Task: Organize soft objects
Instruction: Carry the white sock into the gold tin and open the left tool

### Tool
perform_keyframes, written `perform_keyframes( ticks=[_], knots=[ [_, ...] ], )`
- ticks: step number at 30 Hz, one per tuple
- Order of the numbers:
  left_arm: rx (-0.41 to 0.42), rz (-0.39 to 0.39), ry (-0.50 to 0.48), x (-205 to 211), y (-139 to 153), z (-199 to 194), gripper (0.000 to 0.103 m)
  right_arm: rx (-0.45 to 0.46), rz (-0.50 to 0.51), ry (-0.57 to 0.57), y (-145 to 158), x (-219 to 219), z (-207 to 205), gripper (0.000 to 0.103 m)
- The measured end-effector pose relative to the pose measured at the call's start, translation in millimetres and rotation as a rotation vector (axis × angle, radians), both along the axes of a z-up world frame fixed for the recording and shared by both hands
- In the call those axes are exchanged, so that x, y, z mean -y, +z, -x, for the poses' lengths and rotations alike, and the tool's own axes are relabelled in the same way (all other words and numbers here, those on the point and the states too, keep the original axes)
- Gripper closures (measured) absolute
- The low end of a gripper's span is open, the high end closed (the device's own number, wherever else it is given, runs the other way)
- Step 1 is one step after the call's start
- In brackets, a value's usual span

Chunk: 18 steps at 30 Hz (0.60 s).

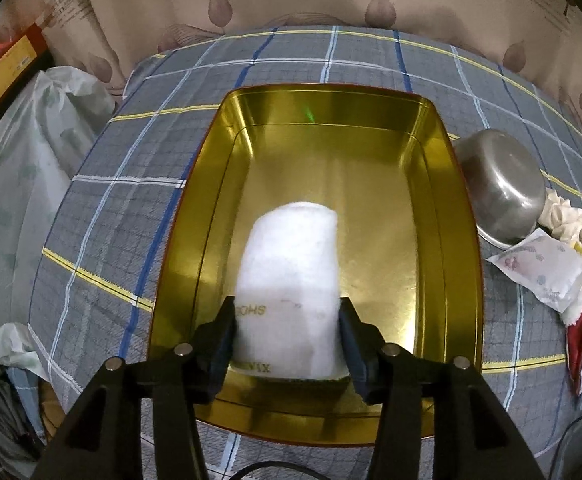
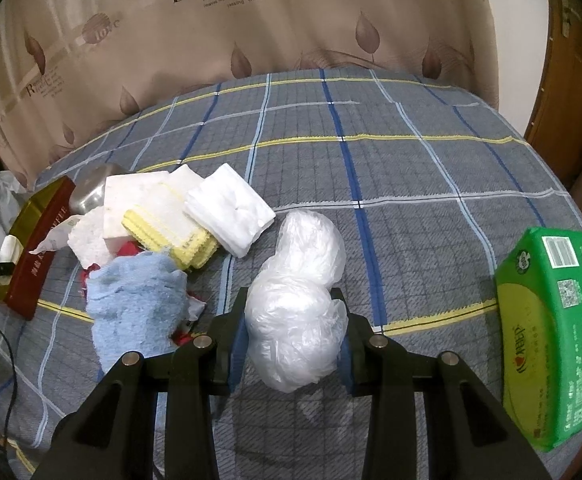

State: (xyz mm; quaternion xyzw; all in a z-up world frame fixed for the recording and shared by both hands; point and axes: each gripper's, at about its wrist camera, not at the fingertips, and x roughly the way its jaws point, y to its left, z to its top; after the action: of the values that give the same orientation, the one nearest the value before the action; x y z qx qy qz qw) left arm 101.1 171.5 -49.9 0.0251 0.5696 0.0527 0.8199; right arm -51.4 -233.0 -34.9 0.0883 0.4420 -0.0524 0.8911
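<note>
In the left wrist view my left gripper (image 1: 287, 336) is shut on a rolled white towel (image 1: 291, 272) and holds it inside the gold tin tray (image 1: 443, 216), near its front. In the right wrist view my right gripper (image 2: 293, 336) is shut on a crumpled clear plastic bag (image 2: 299, 304) just above the plaid bed cover (image 2: 411, 200). To its left lies a pile of soft things: a blue cloth (image 2: 139, 300), a yellow-edged cloth (image 2: 171, 228), a folded white cloth (image 2: 231, 208). The tin tray's red side (image 2: 39, 248) shows at far left.
A steel bowl (image 1: 503, 184) lies tipped right of the tray, with a paper packet (image 1: 539, 268) and rags beside it. A green tissue pack (image 2: 555, 336) lies at the right of the bed. A leaf-print curtain (image 2: 251, 20) hangs behind. Plastic bags (image 1: 23, 184) sit left.
</note>
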Motion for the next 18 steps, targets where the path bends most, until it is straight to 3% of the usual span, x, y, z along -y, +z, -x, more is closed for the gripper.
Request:
perform_keyframes(
  ticks=[9, 18],
  knots=[
    [0.01, 0.038, 0.005, -6, 3, -2, 0.047, 0.019, 0.024, 0.005, 2, -3, 1, 0.068],
    [0.046, -0.003, -0.009, -5, 8, 6, 0.047, 0.037, 0.046, 0.035, 8, -14, 2, 0.068]
  ],
)
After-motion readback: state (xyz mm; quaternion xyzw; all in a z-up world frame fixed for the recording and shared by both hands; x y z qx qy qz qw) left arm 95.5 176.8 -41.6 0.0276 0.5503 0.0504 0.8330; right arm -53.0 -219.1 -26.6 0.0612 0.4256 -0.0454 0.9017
